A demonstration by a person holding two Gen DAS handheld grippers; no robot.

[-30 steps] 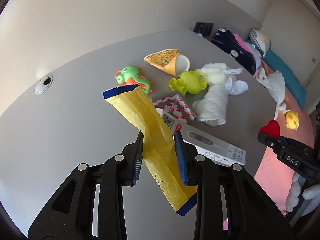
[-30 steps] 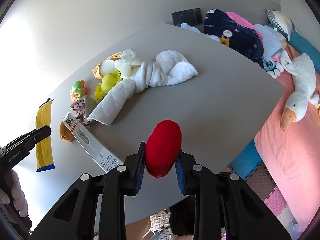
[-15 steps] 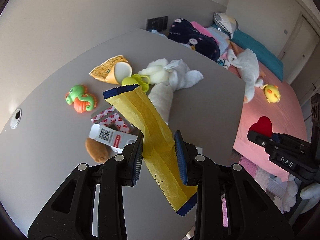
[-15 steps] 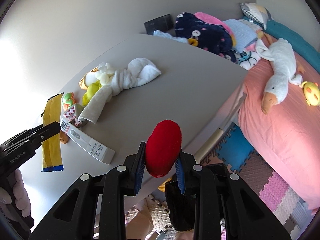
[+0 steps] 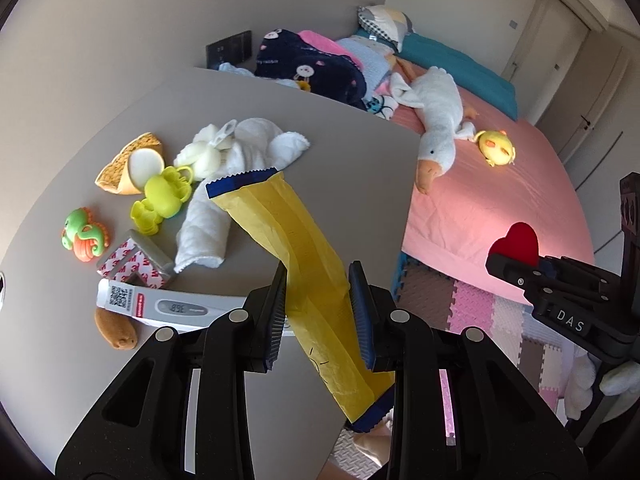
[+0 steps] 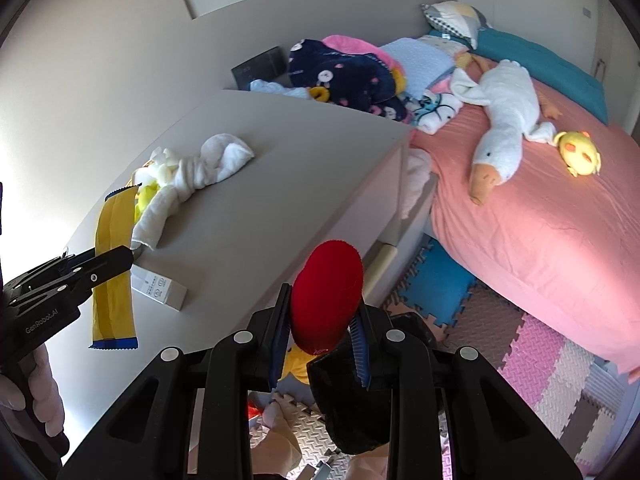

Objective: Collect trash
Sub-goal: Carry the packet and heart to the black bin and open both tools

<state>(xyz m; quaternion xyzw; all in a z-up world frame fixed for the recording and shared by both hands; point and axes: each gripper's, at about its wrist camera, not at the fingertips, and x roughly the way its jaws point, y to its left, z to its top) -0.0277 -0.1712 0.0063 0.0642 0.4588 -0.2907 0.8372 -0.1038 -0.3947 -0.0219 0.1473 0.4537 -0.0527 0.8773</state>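
Note:
My left gripper (image 5: 320, 316) is shut on a long yellow wrapper with blue ends (image 5: 296, 256), held above the grey table's (image 5: 352, 152) near edge. The wrapper also shows in the right wrist view (image 6: 114, 256). My right gripper (image 6: 320, 336) is shut on a red plush heart (image 6: 326, 300), held beyond the table edge, over a black bin (image 6: 352, 400) on the floor. The heart also shows in the left wrist view (image 5: 516, 242). On the table lie a white thermometer box (image 5: 172, 308), a red-and-white wrapper (image 5: 134, 266) and an orange snack cup (image 5: 128, 164).
Also on the table: a white towel (image 5: 240, 168), a yellow-green toy (image 5: 160, 200), a green-orange toy (image 5: 84, 236), a brown plush piece (image 5: 116, 328). A pink bed (image 6: 540, 208) with a goose plush (image 6: 500, 120) stands to the right. Foam mats (image 6: 540, 360) cover the floor.
Both grippers have swung right and back from the table, still holding the wrapper and the heart. The right gripper has come off the tabletop to over the floor and black bin.

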